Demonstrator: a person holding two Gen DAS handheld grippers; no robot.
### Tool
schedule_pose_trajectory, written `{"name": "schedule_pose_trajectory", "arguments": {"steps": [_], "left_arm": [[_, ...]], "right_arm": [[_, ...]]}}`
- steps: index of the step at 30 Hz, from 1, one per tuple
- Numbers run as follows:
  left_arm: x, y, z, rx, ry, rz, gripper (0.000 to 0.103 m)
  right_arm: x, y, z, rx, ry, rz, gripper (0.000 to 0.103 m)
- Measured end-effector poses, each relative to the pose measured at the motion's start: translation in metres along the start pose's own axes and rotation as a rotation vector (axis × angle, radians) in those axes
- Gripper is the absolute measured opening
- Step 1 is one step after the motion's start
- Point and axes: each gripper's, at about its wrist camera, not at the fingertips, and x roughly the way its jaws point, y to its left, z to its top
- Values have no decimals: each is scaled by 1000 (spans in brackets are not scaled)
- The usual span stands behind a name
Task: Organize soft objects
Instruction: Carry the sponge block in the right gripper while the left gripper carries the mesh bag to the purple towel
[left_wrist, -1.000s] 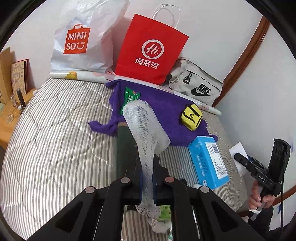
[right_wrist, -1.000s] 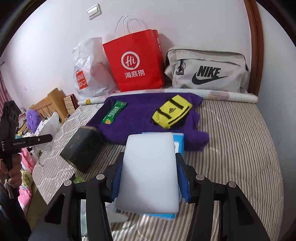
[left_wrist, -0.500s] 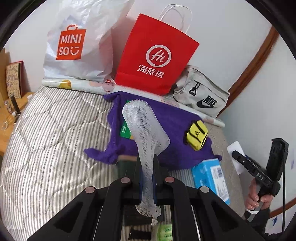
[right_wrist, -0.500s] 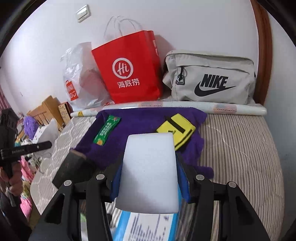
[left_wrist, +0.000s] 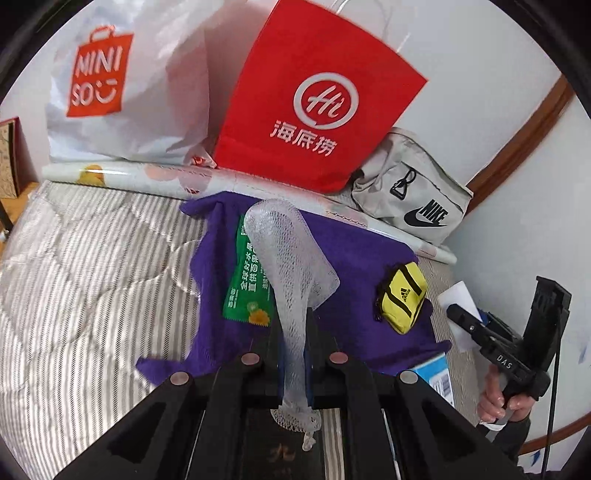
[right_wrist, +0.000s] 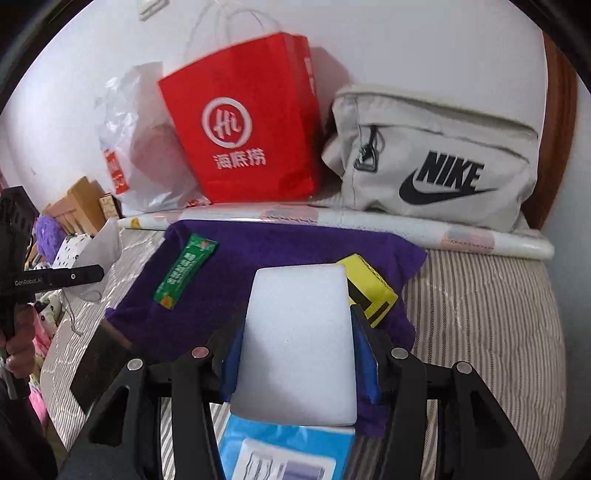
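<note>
My left gripper (left_wrist: 293, 347) is shut on a white foam net sleeve (left_wrist: 290, 258) and holds it upright above the purple cloth (left_wrist: 354, 258). My right gripper (right_wrist: 297, 343) is shut on a white foam block (right_wrist: 297, 332), held above the near edge of the purple cloth (right_wrist: 258, 251). On the cloth lie a green sachet (left_wrist: 245, 280) and a yellow pouch (left_wrist: 402, 295); both also show in the right wrist view, the sachet (right_wrist: 184, 271) at left and the pouch (right_wrist: 373, 291) behind the block.
A red paper bag (left_wrist: 317, 99), a white Miniso bag (left_wrist: 122, 81) and a grey Nike bag (right_wrist: 432, 158) stand along the wall behind a rolled sheet (right_wrist: 369, 221). A blue box (right_wrist: 284, 454) and a dark book (right_wrist: 99, 362) lie near me on the striped bed (left_wrist: 74, 277).
Both grippers have moved forward over the bed toward the purple cloth and the bags, each still holding its foam piece. The blue box and dark book have slid under the views.
</note>
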Motion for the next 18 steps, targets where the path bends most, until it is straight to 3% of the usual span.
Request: {"name": "schedule_pose_trajectory", "arguments": {"steps": [10, 18], "left_arm": [[54, 1, 20, 20, 69, 25, 8], [90, 3, 11, 57, 192, 124, 8]], "right_arm": [[40, -13, 0, 4, 86, -22, 52], [56, -20, 3, -7, 132, -36, 52]]}}
